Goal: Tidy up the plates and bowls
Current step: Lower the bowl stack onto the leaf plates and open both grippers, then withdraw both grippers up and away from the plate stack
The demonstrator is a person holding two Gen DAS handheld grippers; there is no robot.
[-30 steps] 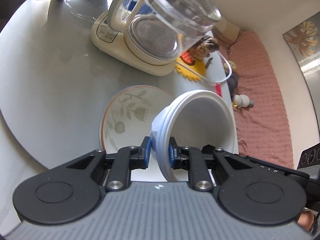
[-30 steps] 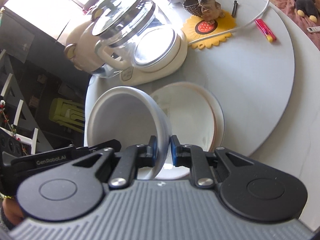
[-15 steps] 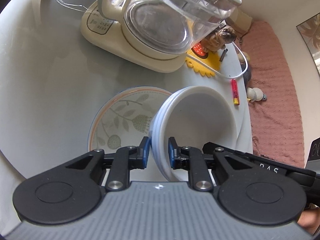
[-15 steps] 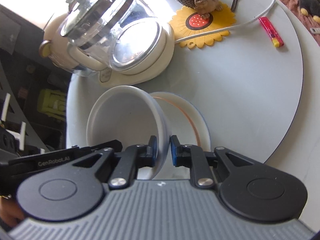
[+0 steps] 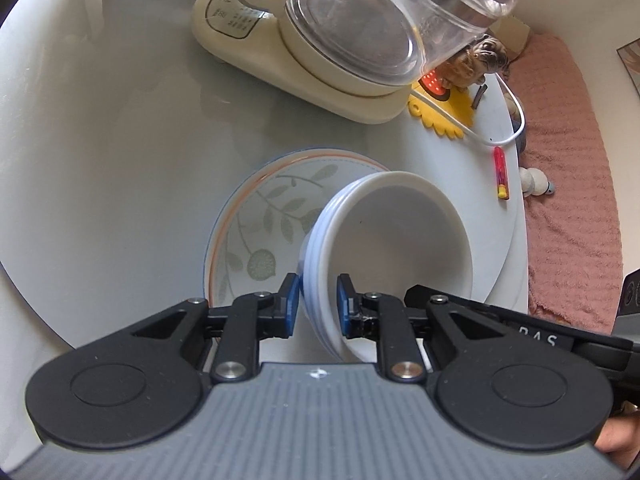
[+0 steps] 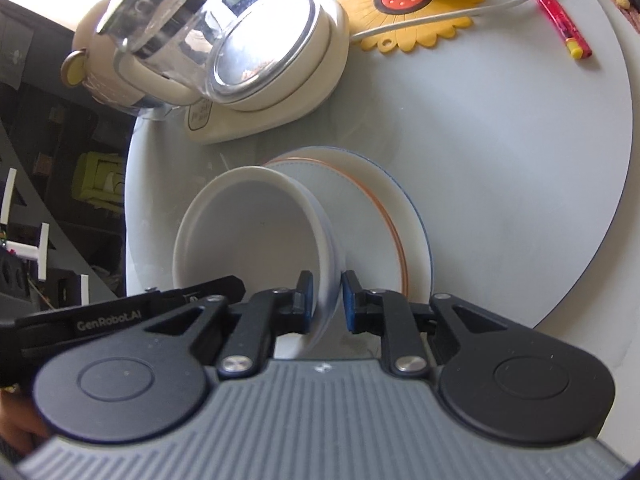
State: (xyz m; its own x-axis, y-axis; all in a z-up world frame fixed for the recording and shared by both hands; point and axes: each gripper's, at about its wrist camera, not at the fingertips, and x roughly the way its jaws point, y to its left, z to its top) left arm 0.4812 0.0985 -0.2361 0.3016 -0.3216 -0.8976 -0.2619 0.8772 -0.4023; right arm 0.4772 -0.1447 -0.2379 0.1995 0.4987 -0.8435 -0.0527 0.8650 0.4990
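Table (image 5: 100,140) nearer; both tools, left (image 5: 317,300) and right (image 6: 327,299), clamp bowl (image 5: 392,240), lower over plate (image 5: 256,216).

Round table (image 5: 120,128) — kettle base (image 5: 304,76), plate (image 5: 264,208), lighter (image 5: 501,174)

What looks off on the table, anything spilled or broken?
No spill or damage visible. The white bowl, pinched at opposite rims by the left gripper and right gripper, hangs over the leaf-patterned plate.
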